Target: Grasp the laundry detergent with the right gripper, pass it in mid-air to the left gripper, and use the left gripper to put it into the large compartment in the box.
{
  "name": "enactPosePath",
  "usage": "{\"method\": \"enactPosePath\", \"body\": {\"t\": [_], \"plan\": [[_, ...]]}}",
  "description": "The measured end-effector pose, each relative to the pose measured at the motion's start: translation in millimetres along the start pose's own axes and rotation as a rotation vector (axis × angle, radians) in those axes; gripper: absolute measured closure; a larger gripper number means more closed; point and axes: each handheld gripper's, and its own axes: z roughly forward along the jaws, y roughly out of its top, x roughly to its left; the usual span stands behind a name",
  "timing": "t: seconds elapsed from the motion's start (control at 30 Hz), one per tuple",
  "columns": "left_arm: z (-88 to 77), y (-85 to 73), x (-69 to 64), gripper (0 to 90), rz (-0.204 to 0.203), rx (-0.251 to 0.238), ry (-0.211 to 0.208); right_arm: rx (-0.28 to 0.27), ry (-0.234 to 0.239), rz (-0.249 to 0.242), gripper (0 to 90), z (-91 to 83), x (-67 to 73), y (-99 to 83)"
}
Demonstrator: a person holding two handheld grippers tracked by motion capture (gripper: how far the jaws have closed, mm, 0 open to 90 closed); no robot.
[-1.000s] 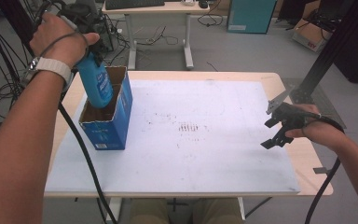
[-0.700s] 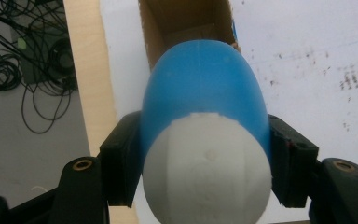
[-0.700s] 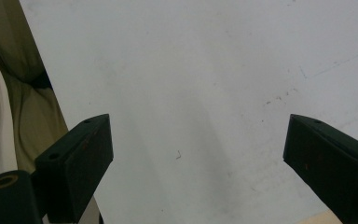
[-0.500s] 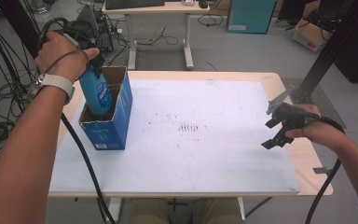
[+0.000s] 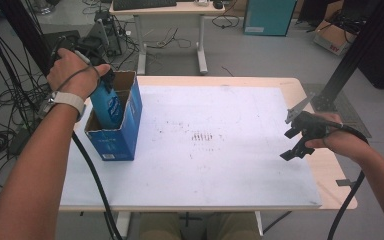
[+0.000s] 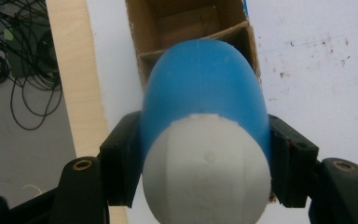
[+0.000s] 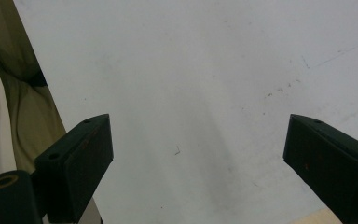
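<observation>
Partly hidden inside the blue cardboard box (image 5: 122,131), the blue bottle (image 6: 204,98) is clamped by the left gripper (image 6: 205,161), while the right gripper (image 7: 198,154) is held apart.

bottle (image 6: 205,88): blue body, white cap end, pale label patch | box (image 5: 122,132): blue outside w/ white print, brown cardboard inside | left gripper (image 6: 205,163): black jaws | right gripper (image 7: 198,154): black jaws | table (image 5: 220,165): white top w/ dark specks, light wood edge | watch strap (image 5: 62,100): white

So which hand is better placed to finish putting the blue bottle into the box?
Left: its tool already grips the blue bottle over the box. The right tool hangs open at the far side.
</observation>
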Motion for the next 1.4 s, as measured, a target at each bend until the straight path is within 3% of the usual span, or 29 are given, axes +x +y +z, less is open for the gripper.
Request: {"method": "enactPosePath", "body": {"t": [1.4], "plan": [[76.1,-15.5,-10.7,37.7,0.011,0.026,0.001,0.001,0.005,0.033,8.2,6.5,-1.3,-15.3]]}}
